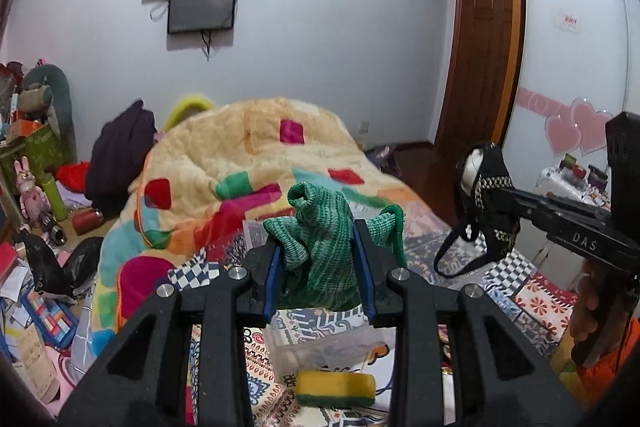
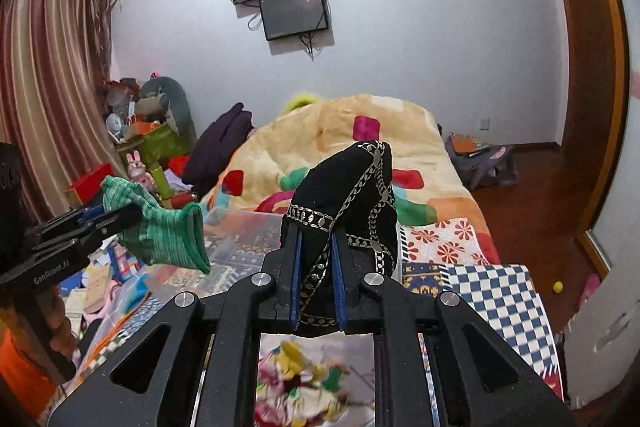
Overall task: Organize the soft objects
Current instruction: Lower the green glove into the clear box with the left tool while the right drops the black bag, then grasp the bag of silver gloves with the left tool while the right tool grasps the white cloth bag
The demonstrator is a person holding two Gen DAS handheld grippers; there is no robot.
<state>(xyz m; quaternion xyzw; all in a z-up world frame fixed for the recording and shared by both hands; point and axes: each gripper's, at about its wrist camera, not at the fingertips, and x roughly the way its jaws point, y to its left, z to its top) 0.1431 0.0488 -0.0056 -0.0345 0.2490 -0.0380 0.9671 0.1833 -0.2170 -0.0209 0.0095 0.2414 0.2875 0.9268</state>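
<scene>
My left gripper [image 1: 320, 267] is shut on a green knitted cloth [image 1: 320, 227] and holds it above the bed; it also shows in the right wrist view [image 2: 164, 227], at the left. My right gripper [image 2: 316, 283] is shut on a black fabric piece with silver trim [image 2: 352, 195], held above the bed; in the left wrist view it hangs at the right [image 1: 484, 203]. A yellow and green sponge [image 1: 336, 389] lies on the patterned bedsheet below my left gripper, beside a clear plastic box [image 1: 320, 347].
A large patchwork quilt [image 1: 240, 163] is heaped on the bed. A clear bin [image 2: 244, 235] lies on the bed. Clutter and toys crowd the floor at the left [image 1: 40, 267]. A wooden door [image 1: 480, 59] and wardrobe stand at the right.
</scene>
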